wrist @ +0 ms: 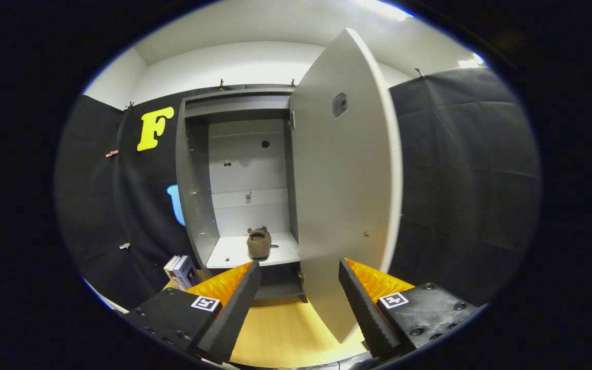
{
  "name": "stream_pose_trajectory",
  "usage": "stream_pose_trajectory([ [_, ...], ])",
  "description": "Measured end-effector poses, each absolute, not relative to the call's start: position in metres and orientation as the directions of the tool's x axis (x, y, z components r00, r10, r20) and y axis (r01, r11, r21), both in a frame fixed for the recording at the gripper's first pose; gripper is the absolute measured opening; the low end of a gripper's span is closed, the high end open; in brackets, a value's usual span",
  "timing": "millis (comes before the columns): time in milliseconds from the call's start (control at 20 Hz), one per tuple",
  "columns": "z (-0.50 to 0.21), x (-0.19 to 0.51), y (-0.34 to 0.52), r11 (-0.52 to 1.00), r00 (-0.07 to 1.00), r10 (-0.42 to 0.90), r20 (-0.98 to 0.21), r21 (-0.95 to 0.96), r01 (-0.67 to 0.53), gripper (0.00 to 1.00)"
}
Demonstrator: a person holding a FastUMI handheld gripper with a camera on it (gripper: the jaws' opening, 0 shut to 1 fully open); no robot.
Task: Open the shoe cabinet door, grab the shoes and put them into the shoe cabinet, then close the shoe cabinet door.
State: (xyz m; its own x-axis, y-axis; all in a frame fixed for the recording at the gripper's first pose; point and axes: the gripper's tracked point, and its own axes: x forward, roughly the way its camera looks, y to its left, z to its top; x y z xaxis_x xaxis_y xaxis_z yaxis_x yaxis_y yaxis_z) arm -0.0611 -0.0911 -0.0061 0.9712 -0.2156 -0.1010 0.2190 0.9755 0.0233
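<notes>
With the shoe (pixel 259 242) resting on the cabinet shelf (pixel 234 254) beyond your fingers and the cabinet door (pixel 347 185) standing wide open just ahead, you appeared to be at the closing step. Your hand-held gripper (pixel 300 288) was spread wide and held nothing, the door's lower edge lying between its fingers. The next move likely called for pushing the door shut.

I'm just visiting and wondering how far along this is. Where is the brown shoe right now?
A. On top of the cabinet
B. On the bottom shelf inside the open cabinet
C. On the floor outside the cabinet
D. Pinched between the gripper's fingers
B: the shoe sits on the cabinet's bottom shelf, beyond the open, empty gripper, with the door swung wide.
</notes>
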Motion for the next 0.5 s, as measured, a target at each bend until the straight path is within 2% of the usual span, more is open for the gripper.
stream_pose_trajectory([
  [250,0.002,-0.098,-0.156,0.97,0.968,-0.24,-0.076,0.019,0.242,0.96],
  [500,-0.002,-0.1,-0.226,0.965,0.964,-0.258,-0.067,0.024,0.26,0.96],
])
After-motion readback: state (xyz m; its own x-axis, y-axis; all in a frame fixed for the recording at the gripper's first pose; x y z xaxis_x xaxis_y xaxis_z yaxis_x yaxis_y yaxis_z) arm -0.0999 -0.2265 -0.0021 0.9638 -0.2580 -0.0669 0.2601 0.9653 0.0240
